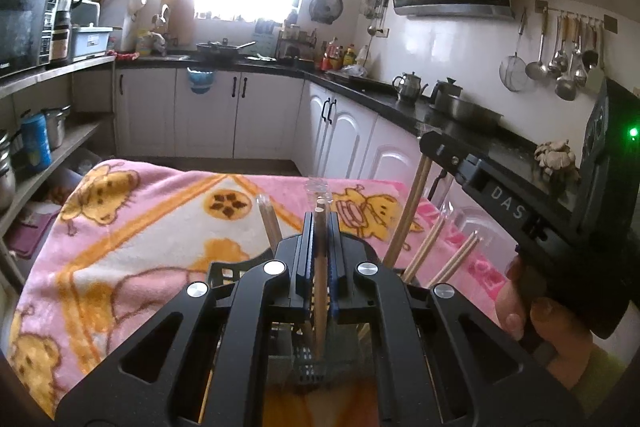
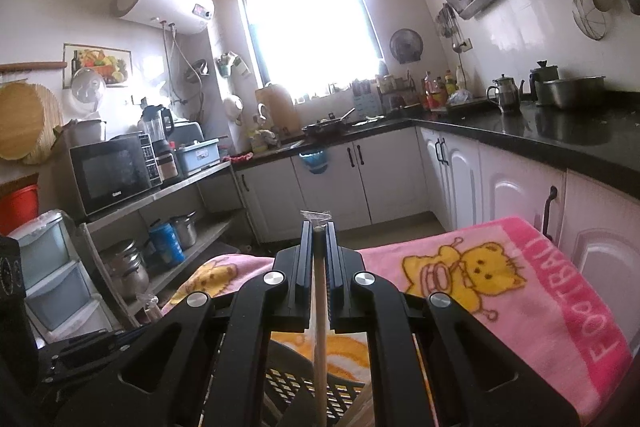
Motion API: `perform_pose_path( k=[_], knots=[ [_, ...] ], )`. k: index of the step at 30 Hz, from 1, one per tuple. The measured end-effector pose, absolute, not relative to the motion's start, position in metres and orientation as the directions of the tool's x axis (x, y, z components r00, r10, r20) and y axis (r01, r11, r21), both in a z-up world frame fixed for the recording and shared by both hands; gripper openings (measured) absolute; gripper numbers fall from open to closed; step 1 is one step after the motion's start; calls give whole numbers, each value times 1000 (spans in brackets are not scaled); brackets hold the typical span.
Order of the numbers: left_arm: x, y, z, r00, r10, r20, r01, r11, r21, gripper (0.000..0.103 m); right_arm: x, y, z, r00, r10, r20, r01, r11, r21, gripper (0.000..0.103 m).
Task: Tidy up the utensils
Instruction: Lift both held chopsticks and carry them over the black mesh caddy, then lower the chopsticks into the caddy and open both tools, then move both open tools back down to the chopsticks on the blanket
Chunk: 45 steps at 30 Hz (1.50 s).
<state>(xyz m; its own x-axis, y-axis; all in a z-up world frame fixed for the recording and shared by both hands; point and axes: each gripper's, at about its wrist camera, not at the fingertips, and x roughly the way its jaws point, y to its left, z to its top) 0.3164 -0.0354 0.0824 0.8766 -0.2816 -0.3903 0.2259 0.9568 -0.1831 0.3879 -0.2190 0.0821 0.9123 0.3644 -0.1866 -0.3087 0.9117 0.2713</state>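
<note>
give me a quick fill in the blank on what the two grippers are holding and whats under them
1. The left gripper is shut on a wooden ____.
2. The right gripper is shut on a ____ chopstick.
3. A pink ____ with yellow cartoon animals covers the surface below.
4. Below both grippers sits a black slotted ____.

Missing words: chopstick; wooden; blanket; basket

A pink fleece blanket [image 1: 168,227] carries yellow cartoon cats, orange bands and white lettering on a deeper pink edge. Pale tan wooden chopsticks [image 1: 408,215] stand in a black slotted plastic basket [image 2: 308,391]. Black fingers [image 1: 308,239] have blue pads. The stone counter [image 2: 560,143] is glossy black.
</note>
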Motion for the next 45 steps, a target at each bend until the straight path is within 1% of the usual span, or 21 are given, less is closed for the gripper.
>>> perform_pose_path(
  k=[4, 16, 18, 19, 20, 21, 27, 30, 32, 35, 36, 40, 41, 43, 45],
  knots=[
    [319, -37, 73, 863, -287, -416, 227, 956, -189, 1, 389, -216, 71, 903, 374, -210, -313, 909, 275, 6],
    [319, -28, 64, 850, -291, -440, 214, 952, -216, 3, 380, -221, 62, 891, 370, -264, -296, 913, 280, 7],
    [318, -26, 63, 846, -298, -443, 216, 950, -227, 8, 379, -223, 62, 888, 373, -270, -296, 911, 286, 7],
    [318, -25, 63, 841, -305, -446, 221, 948, -230, 17, 379, -224, 63, 886, 373, -274, -294, 911, 288, 7],
    [317, -25, 63, 840, -308, -447, 223, 947, -232, 22, 378, -224, 63, 886, 370, -278, -290, 912, 288, 9],
    [316, -24, 63, 838, -312, -447, 227, 945, -235, 23, 378, -226, 63, 886, 369, -281, -288, 913, 289, 13],
    [311, -20, 69, 838, -316, -444, 228, 943, -241, 26, 373, -232, 64, 887, 354, -296, -266, 916, 299, 24],
    [308, -18, 72, 840, -307, -448, 219, 946, -239, 35, 370, -235, 65, 883, 359, -303, -266, 913, 308, 27],
    [307, -16, 74, 835, -299, -462, 211, 949, -235, 44, 368, -236, 67, 882, 358, -307, -265, 914, 306, 28],
    [304, -13, 75, 829, -300, -472, 205, 948, -244, 51, 364, -237, 69, 881, 353, -314, -261, 918, 299, 31],
    [302, -12, 76, 828, -303, -471, 206, 947, -246, 52, 363, -238, 69, 882, 349, -318, -257, 920, 297, 33],
    [296, -10, 77, 823, -313, -475, 208, 943, -260, 60, 358, -243, 70, 880, 338, -335, -241, 924, 298, 34],
    [295, -10, 77, 821, -316, -476, 211, 942, -261, 64, 357, -243, 70, 879, 333, -341, -236, 926, 295, 34],
    [291, -11, 78, 813, -337, -476, 228, 935, -271, 68, 353, -245, 70, 878, 329, -348, -230, 927, 296, 35],
    [286, -12, 79, 811, -336, -479, 233, 936, -264, 69, 349, -248, 70, 877, 322, -357, -223, 930, 292, 38]
  ],
)
